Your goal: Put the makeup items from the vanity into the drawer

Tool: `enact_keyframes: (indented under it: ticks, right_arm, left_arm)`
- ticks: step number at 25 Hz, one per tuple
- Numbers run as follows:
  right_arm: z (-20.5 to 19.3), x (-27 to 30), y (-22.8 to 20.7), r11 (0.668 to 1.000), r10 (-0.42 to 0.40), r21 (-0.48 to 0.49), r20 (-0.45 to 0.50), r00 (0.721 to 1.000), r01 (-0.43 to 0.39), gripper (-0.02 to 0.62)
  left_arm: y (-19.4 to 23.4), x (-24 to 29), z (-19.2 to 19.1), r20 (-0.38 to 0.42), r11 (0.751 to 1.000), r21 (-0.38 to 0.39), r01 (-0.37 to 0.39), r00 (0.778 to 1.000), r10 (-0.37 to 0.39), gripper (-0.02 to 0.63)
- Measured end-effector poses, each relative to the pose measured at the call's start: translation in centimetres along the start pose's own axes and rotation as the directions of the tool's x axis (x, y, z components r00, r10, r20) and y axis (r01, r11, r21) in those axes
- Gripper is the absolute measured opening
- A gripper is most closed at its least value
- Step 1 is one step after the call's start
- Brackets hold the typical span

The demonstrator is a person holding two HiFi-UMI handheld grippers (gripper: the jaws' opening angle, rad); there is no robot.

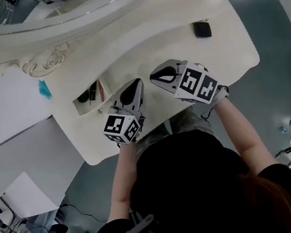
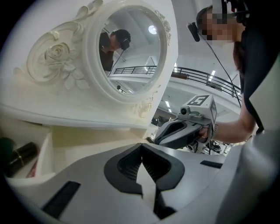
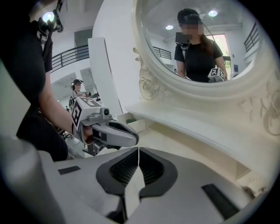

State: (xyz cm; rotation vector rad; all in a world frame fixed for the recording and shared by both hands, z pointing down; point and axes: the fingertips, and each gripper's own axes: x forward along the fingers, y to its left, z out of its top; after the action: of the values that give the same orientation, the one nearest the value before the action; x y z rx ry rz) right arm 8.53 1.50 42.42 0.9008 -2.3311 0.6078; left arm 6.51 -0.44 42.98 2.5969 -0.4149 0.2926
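Note:
A black makeup case [image 1: 202, 29] lies on the cream vanity top [image 1: 176, 36] at the far right, near the mirror base. The small drawer [image 1: 84, 109] stands open on the vanity's left, with dark makeup items [image 1: 89, 92] inside; the left gripper view shows them as dark tubes [image 2: 17, 157]. My left gripper [image 1: 138, 81] hovers over the vanity's front just right of the drawer, jaws shut and empty [image 2: 142, 145]. My right gripper [image 1: 152, 77] sits close beside it, also shut with nothing in it [image 3: 138, 149]. Both are well short of the black case.
An oval mirror in a carved cream frame [image 2: 94, 83] rises behind the vanity top. A small teal thing [image 1: 45, 89] lies on the white surface left of the vanity. The vanity's curved front edge [image 1: 139, 144] is just below the grippers.

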Motion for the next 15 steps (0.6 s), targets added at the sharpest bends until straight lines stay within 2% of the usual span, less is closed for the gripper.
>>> enact_keyframes:
  ticks: [5,8,13,14,15]
  right_arm:
    - [-2.9,-2.9,-2.0,0.994,-0.079,0.074,0.009,0.997,0.078,0.025]
    - [-4.9,-5.0,-4.0,0.975,-0.179,0.138,0.006,0.984,0.177,0.026]
    - [-9.2,-8.5,-8.5,0.892,-0.388,0.241,-0.031,0.921,0.384,0.031]
    - [-10.1,-9.1,-9.5,0.867,-0.427,0.268,-0.037,0.903,0.421,0.055]
    - [-11.0,-9.7,-10.5,0.840,-0.462,0.297,-0.046,0.886,0.453,0.129]
  left_arm:
    - [-2.4,3.8,-0.6,-0.047,0.997,0.009,0.082,0.996,-0.081,0.014]
    - [-3.8,6.0,-1.1,-0.075,0.992,0.010,0.124,0.990,-0.123,0.014]
    - [-6.1,9.8,-2.1,-0.105,0.985,0.000,0.170,0.980,-0.169,0.014]
    - [-6.5,10.5,-2.2,-0.109,0.984,-0.001,0.177,0.978,-0.176,0.014]
    - [-7.0,11.3,-2.3,-0.111,0.983,-0.001,0.183,0.977,-0.182,0.014]
